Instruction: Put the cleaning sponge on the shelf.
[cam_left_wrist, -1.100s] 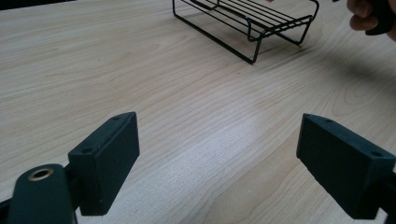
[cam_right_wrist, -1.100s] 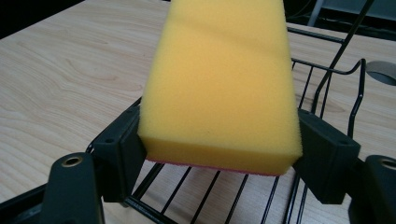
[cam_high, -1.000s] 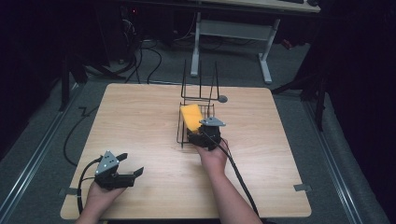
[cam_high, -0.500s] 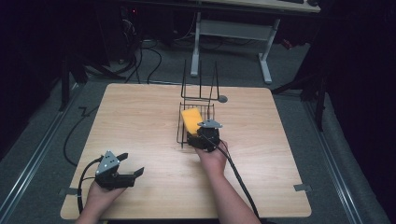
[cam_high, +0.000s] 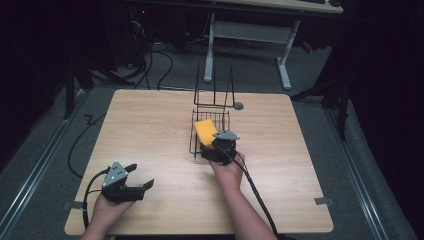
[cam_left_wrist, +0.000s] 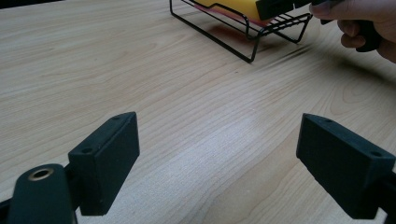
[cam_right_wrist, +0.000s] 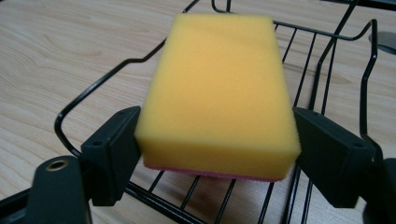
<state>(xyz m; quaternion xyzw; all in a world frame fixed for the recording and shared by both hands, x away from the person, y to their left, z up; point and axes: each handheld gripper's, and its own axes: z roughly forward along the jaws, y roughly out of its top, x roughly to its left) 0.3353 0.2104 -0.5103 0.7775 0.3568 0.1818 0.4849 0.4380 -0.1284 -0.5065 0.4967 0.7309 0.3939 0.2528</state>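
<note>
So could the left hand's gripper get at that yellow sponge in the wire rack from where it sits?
Probably yes, though not without moving. The left gripper sits near the table's front edge, fingers open, with bare wood between it and the wire rack. But the right gripper already brackets the sponge, so it would crowd the approach.

Yellow sponge (cam_right_wrist: 219, 88) with a thin pink underside, rectangular block, sits in the black wire rack (cam_high: 196, 145) around the middle of the table, near end lifted a bit off the wires.

Open tabletop (cam_high: 150, 135) left of the wire rack (cam_high: 200, 145); upright wires (cam_high: 215, 87) probably barring its far end.
</note>
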